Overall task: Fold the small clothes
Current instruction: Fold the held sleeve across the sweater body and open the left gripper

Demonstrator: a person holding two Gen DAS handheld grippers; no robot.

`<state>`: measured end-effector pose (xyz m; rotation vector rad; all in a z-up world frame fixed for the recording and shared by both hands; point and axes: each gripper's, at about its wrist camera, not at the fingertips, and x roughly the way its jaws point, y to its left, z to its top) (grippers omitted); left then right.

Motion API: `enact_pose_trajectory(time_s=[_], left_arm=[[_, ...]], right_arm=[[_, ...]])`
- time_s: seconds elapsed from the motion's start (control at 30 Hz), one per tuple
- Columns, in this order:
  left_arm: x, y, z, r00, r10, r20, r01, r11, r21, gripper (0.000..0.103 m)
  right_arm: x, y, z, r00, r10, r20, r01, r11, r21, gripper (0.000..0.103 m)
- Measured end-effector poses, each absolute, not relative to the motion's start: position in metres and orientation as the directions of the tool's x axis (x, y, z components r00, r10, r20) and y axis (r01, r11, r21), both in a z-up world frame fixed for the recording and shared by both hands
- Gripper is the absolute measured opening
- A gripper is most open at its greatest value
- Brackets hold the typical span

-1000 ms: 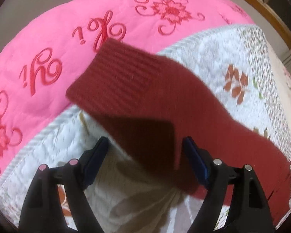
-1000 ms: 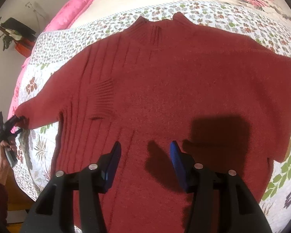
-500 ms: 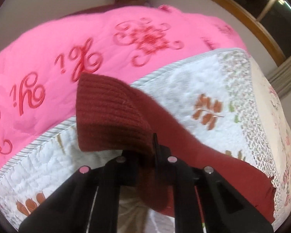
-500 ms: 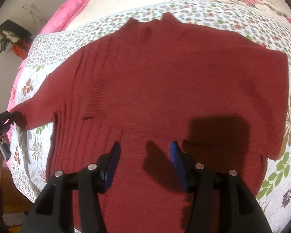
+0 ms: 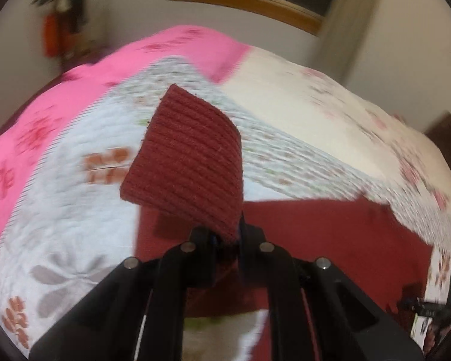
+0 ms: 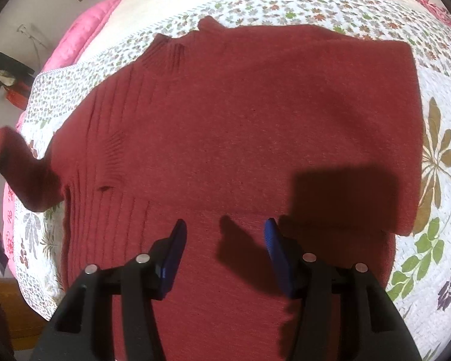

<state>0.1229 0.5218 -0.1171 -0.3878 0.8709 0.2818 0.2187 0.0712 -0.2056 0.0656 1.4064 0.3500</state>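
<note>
The red sweater was spread on the bed. Its sleeve cuff was pinched, raised, by the left tool; the right tool was held spread above the hem. Sleeve-folding step judged in hand; laying across the body required next.

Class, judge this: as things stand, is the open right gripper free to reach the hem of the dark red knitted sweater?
Probably yes. The right gripper hovers open above the dark red knitted sweater, and nothing lies between them.
</note>
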Motion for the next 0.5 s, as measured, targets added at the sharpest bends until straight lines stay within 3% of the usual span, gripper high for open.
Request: enact_pose_trajectory(time_s=[0.43, 0.5], left_arm=[[0.179, 0.383, -0.187, 0.487, -0.131, -0.864, -0.158, 0.959, -0.235, 0.009], [0.181, 0.366, -0.204, 0.425, -0.191, -0.885, -0.11, 0.959, -0.259, 0.019]], right_arm=[[0.223, 0.037, -0.206, 0.14, 0.293, -0.946, -0.142, 0.951, 0.274, 0.054], [0.227, 0.036, -0.209, 0.137, 0.297, -0.945, -0.132, 0.951, 0.28, 0.054]])
